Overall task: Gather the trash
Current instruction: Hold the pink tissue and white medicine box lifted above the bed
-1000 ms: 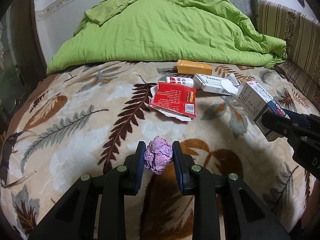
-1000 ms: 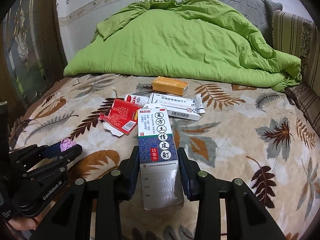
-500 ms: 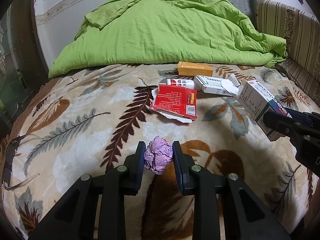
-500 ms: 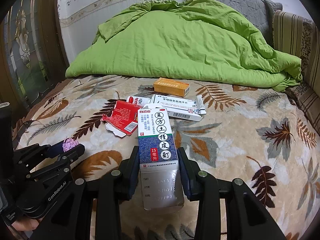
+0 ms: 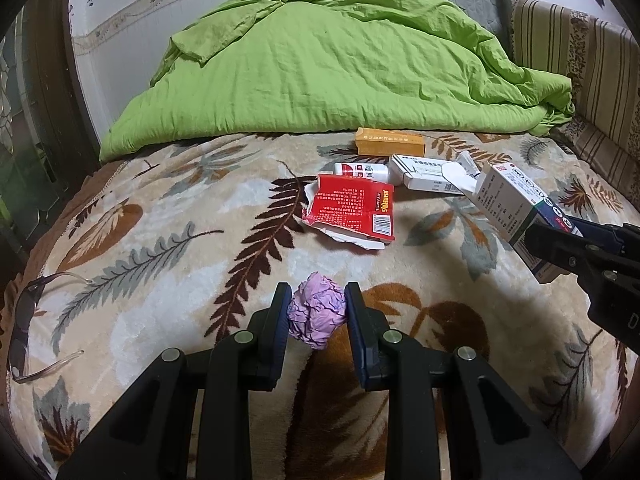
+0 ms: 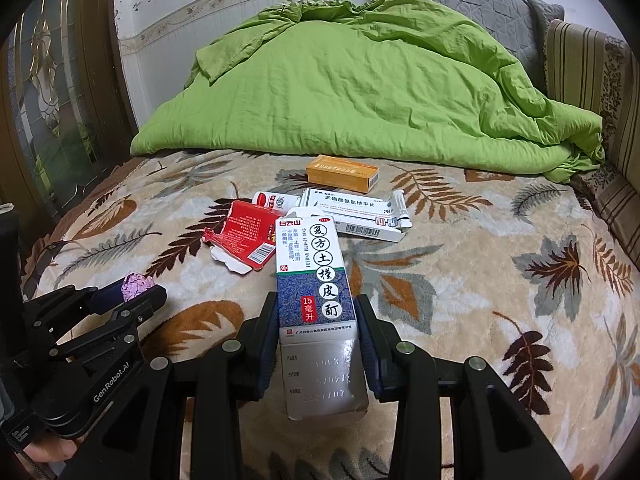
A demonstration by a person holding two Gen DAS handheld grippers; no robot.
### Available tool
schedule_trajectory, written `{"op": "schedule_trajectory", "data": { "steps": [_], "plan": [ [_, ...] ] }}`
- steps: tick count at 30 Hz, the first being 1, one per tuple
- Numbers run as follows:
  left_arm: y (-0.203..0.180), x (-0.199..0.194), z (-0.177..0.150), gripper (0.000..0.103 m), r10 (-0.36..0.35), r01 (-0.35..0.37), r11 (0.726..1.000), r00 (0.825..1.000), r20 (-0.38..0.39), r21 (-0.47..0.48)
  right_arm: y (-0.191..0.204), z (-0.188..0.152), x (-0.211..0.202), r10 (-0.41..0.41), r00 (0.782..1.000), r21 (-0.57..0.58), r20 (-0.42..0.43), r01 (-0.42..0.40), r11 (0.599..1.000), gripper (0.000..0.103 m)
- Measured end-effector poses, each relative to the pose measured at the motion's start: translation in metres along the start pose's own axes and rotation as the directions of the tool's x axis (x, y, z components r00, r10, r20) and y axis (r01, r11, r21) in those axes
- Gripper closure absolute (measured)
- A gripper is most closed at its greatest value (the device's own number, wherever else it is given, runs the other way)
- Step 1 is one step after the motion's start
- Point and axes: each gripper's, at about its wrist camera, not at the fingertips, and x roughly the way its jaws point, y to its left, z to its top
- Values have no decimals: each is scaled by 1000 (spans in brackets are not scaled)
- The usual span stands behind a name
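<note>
Nearest in the left wrist view, the left tool [image 5: 316, 312] is clamped on a crumpled purple paper ball [image 5: 317, 315], its two pads pressing the wad from either side so the light scrap cannot slip out while it is held above the bed [image 5: 168, 280]. In the right wrist view the right tool [image 6: 318, 334] is clamped on a blue-and-white medicine box [image 6: 314, 292], gripped across its narrow sides with the torn-open flap end pointing away, which leaves most of its length sticking out ahead of the pads. Both tools tilt downward over the leaf-patterned blanket, each already loaded, so the likely next need is a bin, and none shows in either view.

Further out on the blanket lies the remaining trash: a torn red packet [image 5: 352, 210] lying flat, a small white-and-red bottle [image 5: 361, 170] just behind it, a long white box [image 6: 354, 212] with a small tube [image 6: 401, 210] touching its end, and an orange box [image 6: 342, 173] nearest the heaped green quilt [image 6: 360, 92]. A pair of glasses [image 5: 28, 320] rests at the bed's left edge, well apart from the litter, and is probably not trash.
</note>
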Motion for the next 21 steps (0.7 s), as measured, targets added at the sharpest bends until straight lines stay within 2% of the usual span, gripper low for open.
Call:
{"op": "schedule_trajectory", "data": {
  "steps": [21],
  "plan": [
    [-4,-2,-1,77,-7,7,1000,1000,0,13,-1,0,0,0,1000,1,0,0,1000,64]
  ]
}}
